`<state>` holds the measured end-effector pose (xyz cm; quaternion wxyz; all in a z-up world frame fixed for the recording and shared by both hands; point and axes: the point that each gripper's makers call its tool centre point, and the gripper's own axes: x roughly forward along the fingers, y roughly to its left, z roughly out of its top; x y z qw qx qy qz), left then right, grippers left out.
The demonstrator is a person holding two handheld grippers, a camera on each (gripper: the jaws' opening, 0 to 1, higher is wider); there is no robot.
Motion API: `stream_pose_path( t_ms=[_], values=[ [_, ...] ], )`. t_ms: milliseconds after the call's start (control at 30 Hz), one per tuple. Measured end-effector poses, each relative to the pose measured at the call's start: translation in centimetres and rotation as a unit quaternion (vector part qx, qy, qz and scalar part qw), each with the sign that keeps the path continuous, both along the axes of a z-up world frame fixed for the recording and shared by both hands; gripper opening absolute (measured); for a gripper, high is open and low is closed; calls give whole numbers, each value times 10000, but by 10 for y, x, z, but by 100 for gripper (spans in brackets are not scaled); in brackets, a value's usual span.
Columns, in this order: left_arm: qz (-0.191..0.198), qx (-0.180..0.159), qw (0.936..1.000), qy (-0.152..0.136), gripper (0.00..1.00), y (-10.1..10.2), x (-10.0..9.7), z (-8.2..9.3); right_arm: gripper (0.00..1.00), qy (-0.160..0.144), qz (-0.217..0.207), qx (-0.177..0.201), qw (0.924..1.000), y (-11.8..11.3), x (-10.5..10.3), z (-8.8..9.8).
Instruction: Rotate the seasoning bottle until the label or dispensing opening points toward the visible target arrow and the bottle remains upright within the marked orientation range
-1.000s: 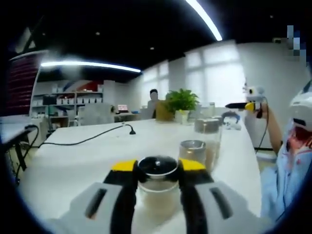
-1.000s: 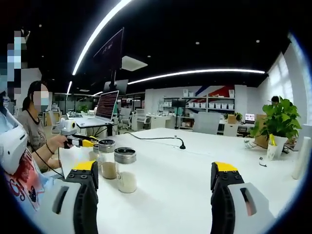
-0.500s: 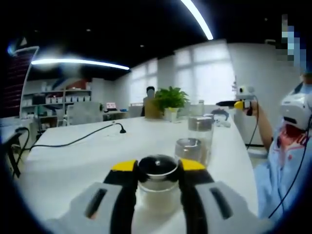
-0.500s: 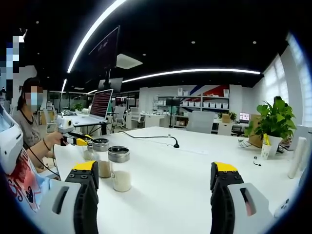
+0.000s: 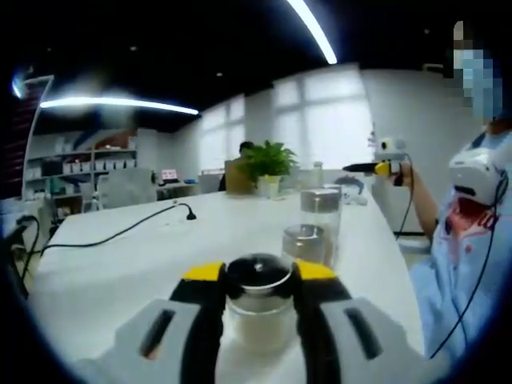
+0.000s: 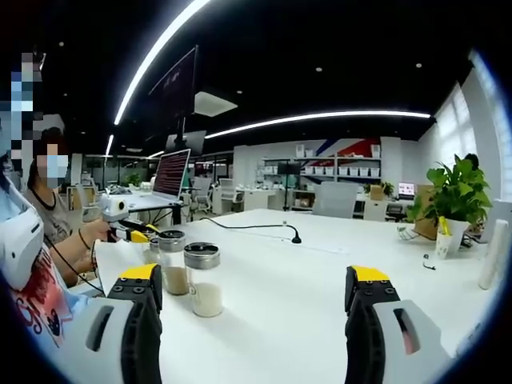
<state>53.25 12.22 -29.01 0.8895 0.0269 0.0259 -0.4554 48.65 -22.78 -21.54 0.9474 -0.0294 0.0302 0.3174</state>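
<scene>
In the left gripper view my left gripper (image 5: 258, 274) is shut on a clear glass seasoning bottle (image 5: 258, 314) with a dark round lid and pale powder inside. The bottle stands upright on the white table (image 5: 120, 264). I cannot make out a label or a target arrow. My right gripper (image 6: 254, 280) stands open above the table with nothing between its yellow-tipped fingers. The person holds the right gripper (image 5: 376, 166) up at the far right of the left gripper view. The left gripper (image 6: 126, 230) appears at the left of the right gripper view.
Two more lidded jars (image 5: 305, 242) (image 5: 320, 210) stand just beyond the held bottle; the right gripper view has them as a near jar (image 6: 202, 278) and a far jar (image 6: 171, 262). A black cable (image 5: 120, 232) crosses the table. A potted plant (image 6: 454, 200) stands at the far end.
The left gripper view has swung, sliding the room and jars leftward, while the bottle stays clamped between the jaws. The right gripper view has drifted slightly; its jaws stay open.
</scene>
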Motion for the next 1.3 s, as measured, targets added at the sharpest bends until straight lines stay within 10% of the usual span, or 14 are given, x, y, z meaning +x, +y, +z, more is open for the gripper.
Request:
stream_pose_path(
  t_ms=[300, 1300],
  values=[
    [143, -259, 9995, -121, 55, 1, -4, 14, 99, 10, -37, 41, 10000, -3, 2, 0],
    [1488, -465, 9877, -153, 52, 3, -36, 43, 98, 102, -81, 8, 9999, -5, 4, -6]
  ],
)
